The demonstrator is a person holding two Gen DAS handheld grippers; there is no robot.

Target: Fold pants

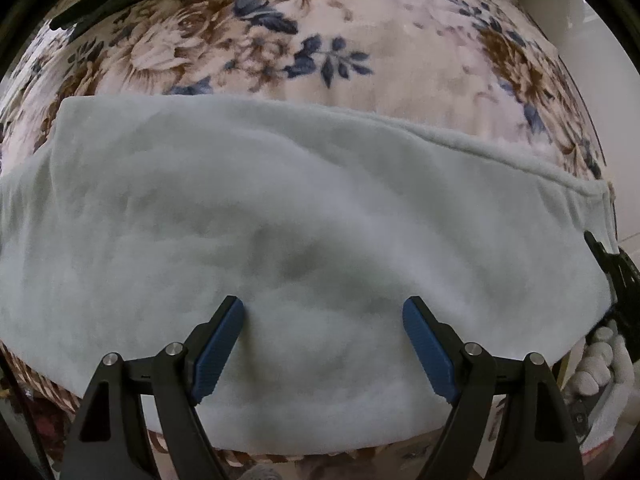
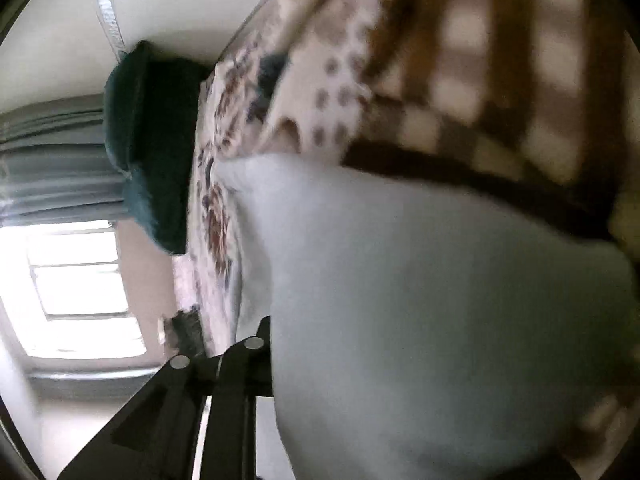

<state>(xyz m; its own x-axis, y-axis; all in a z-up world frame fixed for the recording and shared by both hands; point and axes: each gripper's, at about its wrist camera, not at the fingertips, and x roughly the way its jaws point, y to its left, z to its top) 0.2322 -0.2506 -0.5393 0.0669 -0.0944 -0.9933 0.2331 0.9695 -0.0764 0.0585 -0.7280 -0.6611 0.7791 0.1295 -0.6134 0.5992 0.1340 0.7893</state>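
Left gripper (image 1: 323,316) points straight down over pants (image 1: 304,216), jaws apart; right gripper jaws hidden, state unclear.

The pants (image 1: 304,216) lie spread across the near part of the bed, on the bedspread (image 1: 360,40), which stretches on behind them to the far side. The left claw (image 1: 323,312) hangs right over the pants near their front edge, its two fingers standing wide apart with cloth below. In the right wrist view the pants (image 2: 440,300) cover the right claw's fingertips; a pillow (image 2: 156,140) lies at the bed's far end, near the curtain (image 2: 52,164).
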